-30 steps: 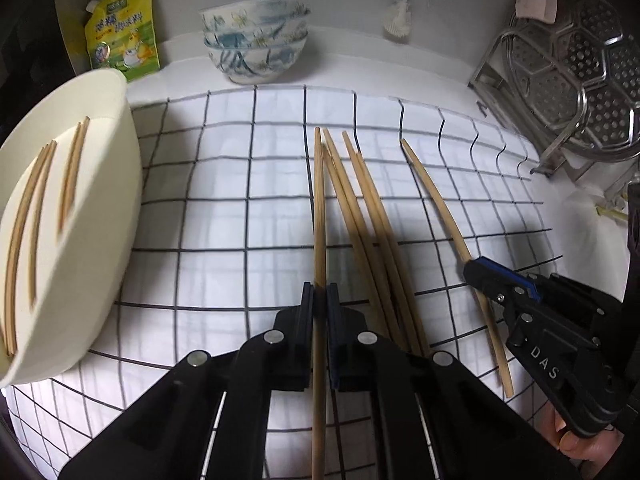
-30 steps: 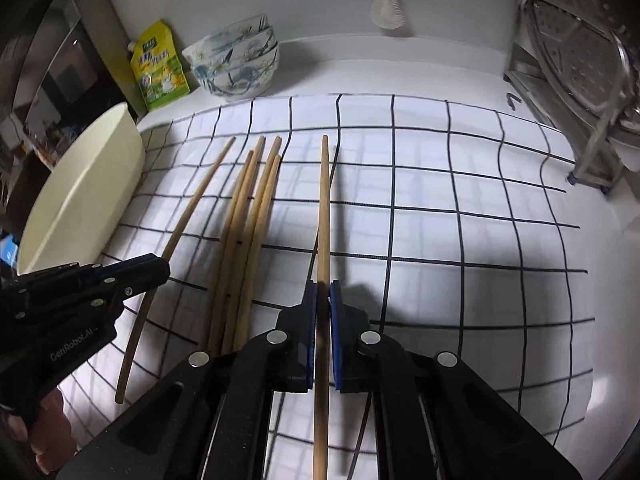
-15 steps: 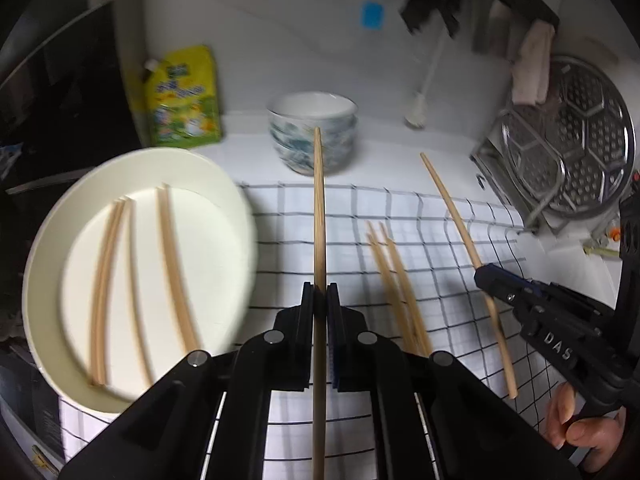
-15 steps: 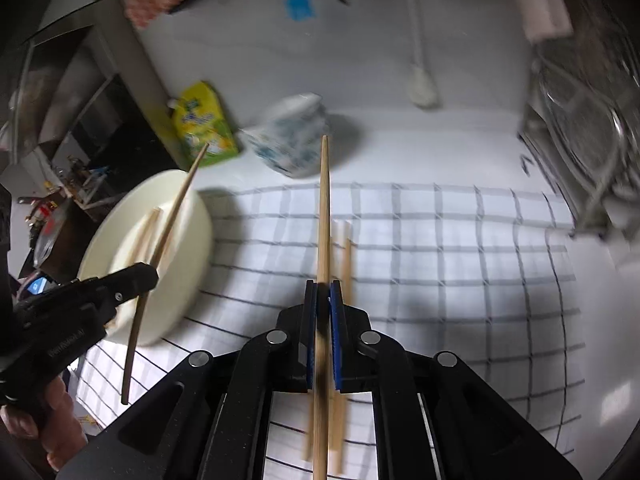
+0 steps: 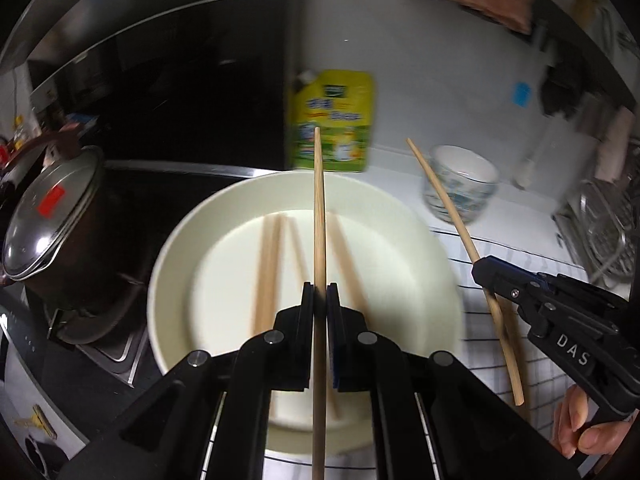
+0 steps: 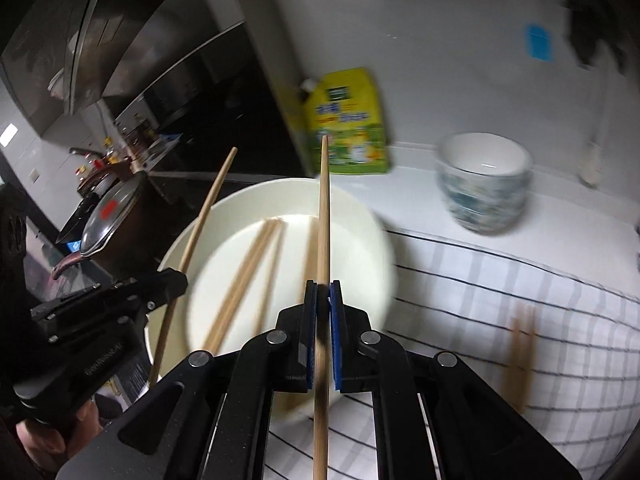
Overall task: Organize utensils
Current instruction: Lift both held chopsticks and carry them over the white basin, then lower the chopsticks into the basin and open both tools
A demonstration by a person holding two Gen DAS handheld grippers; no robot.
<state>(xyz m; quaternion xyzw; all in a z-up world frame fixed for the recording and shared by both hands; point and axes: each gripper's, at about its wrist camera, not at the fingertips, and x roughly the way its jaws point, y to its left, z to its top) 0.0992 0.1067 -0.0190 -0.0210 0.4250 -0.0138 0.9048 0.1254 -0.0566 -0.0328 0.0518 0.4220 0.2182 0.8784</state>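
Left gripper (image 5: 319, 300) clamped on one chopstick (image 5: 319, 208), right gripper (image 6: 323, 300) on another (image 6: 325, 208); both sticks point lengthwise over the plate (image 5: 180, 240), left nearer.

Pale wooden chopsticks (image 5: 319, 208) look matt; the round cream plate (image 5: 192, 240) is smooth; the dark pot's metal lid (image 5: 44, 216) shines; the white checked cloth (image 6: 500, 300) looks soft.

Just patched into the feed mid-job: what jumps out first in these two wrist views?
Each gripper is shut on one wooden chopstick: the left gripper holds the left chopstick, the right gripper the right chopstick, both above the cream plate. Several chopsticks already lie on that plate. Behind it stand a yellow-green pouch and patterned bowls.
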